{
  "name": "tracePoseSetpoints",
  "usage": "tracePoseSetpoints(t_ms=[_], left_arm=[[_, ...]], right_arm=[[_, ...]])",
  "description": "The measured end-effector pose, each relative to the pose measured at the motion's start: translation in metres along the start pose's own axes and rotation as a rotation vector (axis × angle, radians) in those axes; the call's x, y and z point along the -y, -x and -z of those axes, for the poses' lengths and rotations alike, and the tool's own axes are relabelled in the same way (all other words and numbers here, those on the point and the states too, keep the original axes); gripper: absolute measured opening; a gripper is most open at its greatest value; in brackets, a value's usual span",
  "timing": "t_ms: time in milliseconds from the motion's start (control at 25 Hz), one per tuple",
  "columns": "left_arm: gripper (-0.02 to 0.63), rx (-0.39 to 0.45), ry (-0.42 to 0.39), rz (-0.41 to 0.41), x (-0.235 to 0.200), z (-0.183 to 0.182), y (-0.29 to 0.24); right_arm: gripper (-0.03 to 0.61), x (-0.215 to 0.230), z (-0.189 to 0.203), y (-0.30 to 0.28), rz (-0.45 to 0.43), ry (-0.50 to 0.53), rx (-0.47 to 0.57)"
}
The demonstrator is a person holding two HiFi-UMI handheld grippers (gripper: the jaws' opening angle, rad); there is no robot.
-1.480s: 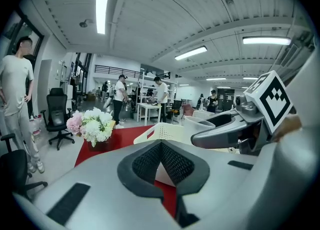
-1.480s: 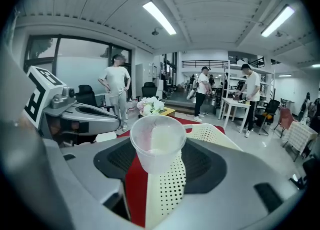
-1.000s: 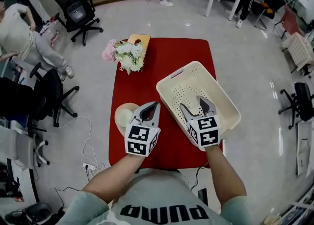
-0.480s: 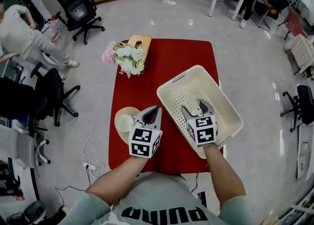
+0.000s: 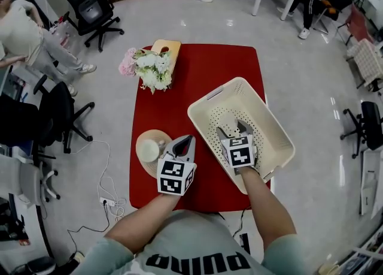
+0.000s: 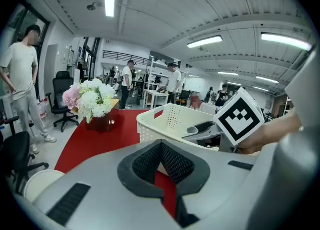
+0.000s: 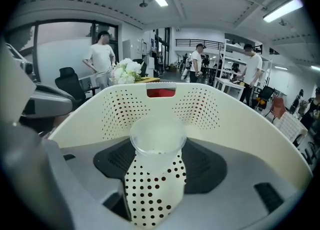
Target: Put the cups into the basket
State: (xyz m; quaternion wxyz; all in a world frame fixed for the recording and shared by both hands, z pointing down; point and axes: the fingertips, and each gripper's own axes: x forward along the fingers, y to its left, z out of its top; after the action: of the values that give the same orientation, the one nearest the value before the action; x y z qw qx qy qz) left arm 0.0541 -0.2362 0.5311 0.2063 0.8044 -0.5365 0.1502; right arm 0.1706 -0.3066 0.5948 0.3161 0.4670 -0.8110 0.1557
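Left gripper [image 5: 182,143]: jaws closed together with nothing between them, over the red table [image 5: 203,76], just beside a round mat [image 5: 157,138]. Right gripper [image 5: 234,129]: jaws wide, clamped on a frosted cup [image 7: 157,141], held within the walls of the basket [image 5: 267,118]. Contact with the basket floor cannot be determined. The basket sits at the table's right. Flowers [image 5: 149,67] stand at the far end.
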Motion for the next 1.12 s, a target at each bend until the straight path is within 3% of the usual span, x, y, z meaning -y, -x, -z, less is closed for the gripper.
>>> tracePoseSetpoints(t_ms=[320,1120], left_arm=[[0.003,-0.03,0.013,0.001,-0.001,0.013,-0.002],[0.003,-0.05,0.024,0.028,0.001,0.017,-0.002]], right_arm=[[0.299,0.006,0.017,-0.02,0.032,0.013,-0.038],[0.319,0.003,0.033,-0.016,-0.008,-0.011,-0.09]])
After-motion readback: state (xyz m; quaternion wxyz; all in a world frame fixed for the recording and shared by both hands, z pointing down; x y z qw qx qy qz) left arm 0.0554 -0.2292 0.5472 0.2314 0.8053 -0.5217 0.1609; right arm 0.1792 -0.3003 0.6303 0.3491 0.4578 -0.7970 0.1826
